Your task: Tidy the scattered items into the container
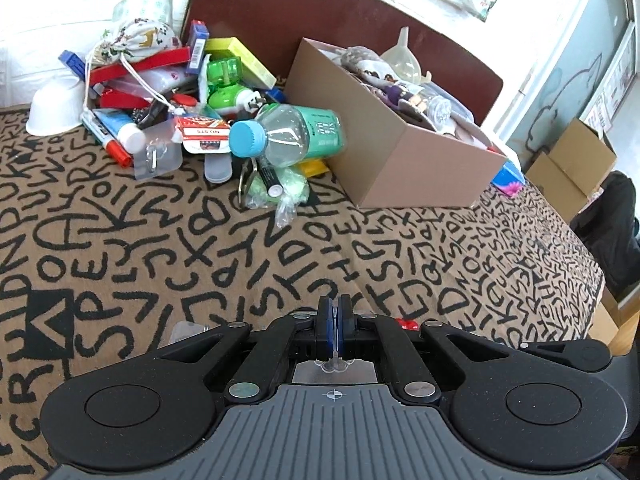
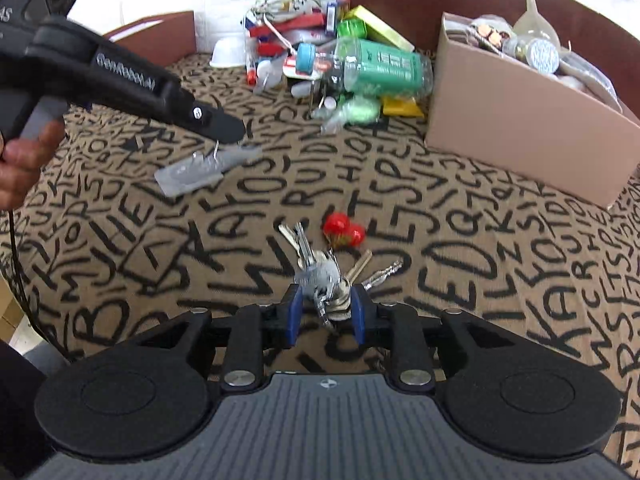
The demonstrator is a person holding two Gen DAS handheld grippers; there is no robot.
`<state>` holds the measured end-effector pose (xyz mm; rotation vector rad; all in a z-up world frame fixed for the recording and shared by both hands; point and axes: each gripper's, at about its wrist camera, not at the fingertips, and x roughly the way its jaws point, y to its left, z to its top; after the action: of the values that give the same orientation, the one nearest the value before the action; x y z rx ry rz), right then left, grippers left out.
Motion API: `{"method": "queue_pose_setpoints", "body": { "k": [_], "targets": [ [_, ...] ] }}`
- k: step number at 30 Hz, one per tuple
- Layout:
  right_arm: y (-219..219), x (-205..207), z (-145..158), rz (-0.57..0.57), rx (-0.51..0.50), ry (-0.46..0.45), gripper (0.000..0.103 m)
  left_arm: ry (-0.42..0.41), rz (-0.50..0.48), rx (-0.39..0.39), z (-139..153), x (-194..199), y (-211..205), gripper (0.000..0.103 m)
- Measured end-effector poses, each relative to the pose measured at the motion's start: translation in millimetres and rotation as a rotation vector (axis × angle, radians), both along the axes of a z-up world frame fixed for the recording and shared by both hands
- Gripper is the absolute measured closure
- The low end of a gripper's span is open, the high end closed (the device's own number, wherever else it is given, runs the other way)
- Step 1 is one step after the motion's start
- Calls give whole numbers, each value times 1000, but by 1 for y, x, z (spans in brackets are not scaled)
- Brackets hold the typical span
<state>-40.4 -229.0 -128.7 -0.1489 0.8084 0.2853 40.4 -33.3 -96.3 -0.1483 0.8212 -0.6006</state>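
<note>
Right gripper over the keys, left gripper pinching a clear hook

The right gripper [image 2: 326,312] is standing part open with the keys [image 2: 326,276] lying between its pads, beside 2 red beads [image 2: 344,230]. The left gripper [image 1: 335,308] is closed on a clear hook [image 2: 208,164]. The box [image 1: 400,160] is sitting near the pile, beside a bottle [image 1: 292,134].

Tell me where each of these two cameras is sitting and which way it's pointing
Left wrist: sits on the left gripper, angled down over the lettered cover toward the clutter pile with the water bottle and the cardboard box; only its own closed fingers show.
Right wrist: sits on the right gripper, angled down at a bunch of keys between its parted fingers; the left gripper, holding a clear plastic piece, and a hand show at left.
Shared: bottle, box, pile, cover.
</note>
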Motion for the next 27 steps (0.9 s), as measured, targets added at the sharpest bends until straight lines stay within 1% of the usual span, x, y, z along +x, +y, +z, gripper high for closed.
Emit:
{"method": "queue_pose_setpoints", "body": {
  "k": [1, 4, 5, 8, 15, 21, 27],
  "targets": [
    [-1, 1, -1, 1, -5, 0, 74, 1, 0, 0, 0, 0, 0, 103],
    [0, 1, -1, -7, -11, -13, 88, 3, -1, 1, -1, -2, -1, 103],
    [-2, 2, 1, -15, 1, -19, 99, 3, -1, 1, 0, -2, -1, 103],
    [-8, 3, 13, -35, 48, -56, 99, -4, -4, -1, 4, -3, -2, 103],
    [-13, 12, 51, -34, 33, -185, 99, -54, -26, -11, 23, 0, -11, 103],
    [-25, 19, 83, -61, 16, -296, 99, -112, -61, -30, 52, 12, -27, 103],
    [-49, 31, 119, -102, 21, -406, 99, -188, -122, -34, 91, 32, -61, 103]
  ]
}}
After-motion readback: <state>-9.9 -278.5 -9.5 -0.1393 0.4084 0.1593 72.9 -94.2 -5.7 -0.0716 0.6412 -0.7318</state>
